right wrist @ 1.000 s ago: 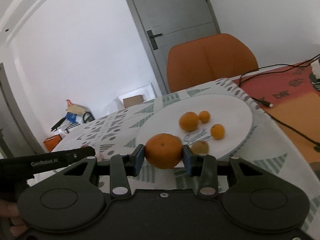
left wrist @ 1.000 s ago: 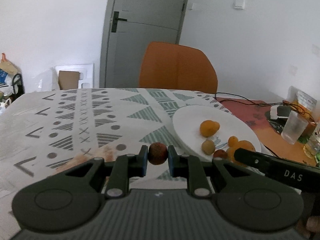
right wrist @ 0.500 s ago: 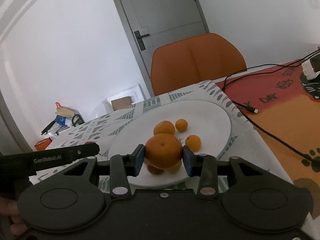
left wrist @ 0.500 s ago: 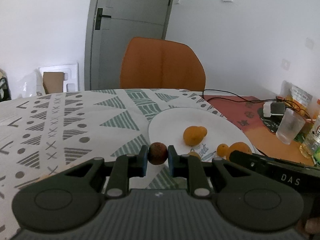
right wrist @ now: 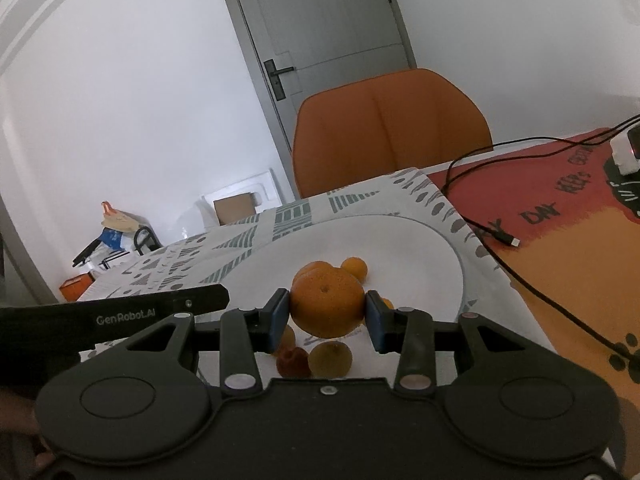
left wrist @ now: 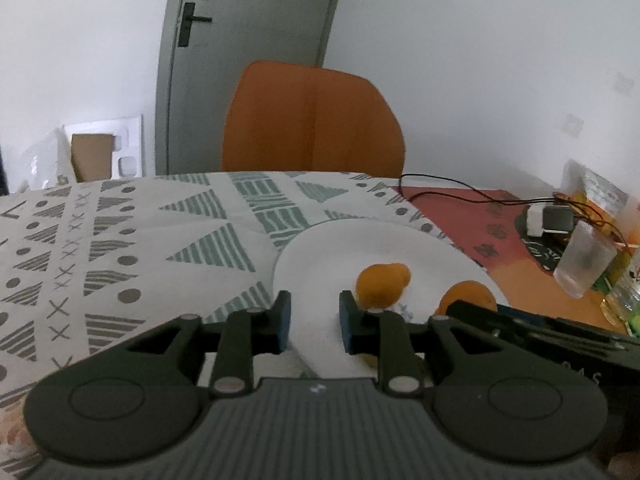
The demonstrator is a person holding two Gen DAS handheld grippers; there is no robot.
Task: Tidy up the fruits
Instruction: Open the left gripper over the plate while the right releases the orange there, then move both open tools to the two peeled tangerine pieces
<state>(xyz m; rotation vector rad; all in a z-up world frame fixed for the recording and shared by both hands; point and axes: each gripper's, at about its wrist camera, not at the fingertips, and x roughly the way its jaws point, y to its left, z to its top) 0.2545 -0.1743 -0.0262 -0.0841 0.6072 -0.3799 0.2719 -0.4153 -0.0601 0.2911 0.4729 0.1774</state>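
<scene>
The left hand-held gripper [left wrist: 313,322] hangs over the near rim of the white plate [left wrist: 384,240]; its jaws have just been opening and now stand spread with nothing between them, only bare plate showing in the gap. The right hand-held gripper [right wrist: 326,316] pinches a large orange [right wrist: 327,305] between both pads, above the near part of the plate [right wrist: 420,256]. Under it lie a small dark red fruit [right wrist: 292,362] and a yellowish fruit [right wrist: 331,358], touching or nearly so, close to the near rim. Further in sit another orange [right wrist: 310,269], mostly hidden behind the held one, and a small orange fruit [right wrist: 355,267] just beside it. The far half and right side of the plate are bare. The plate rests on a patterned cloth [left wrist: 120,240] on the counter, open to the left. A black cable [right wrist: 520,272] runs just beyond the plate's right edge.
</scene>
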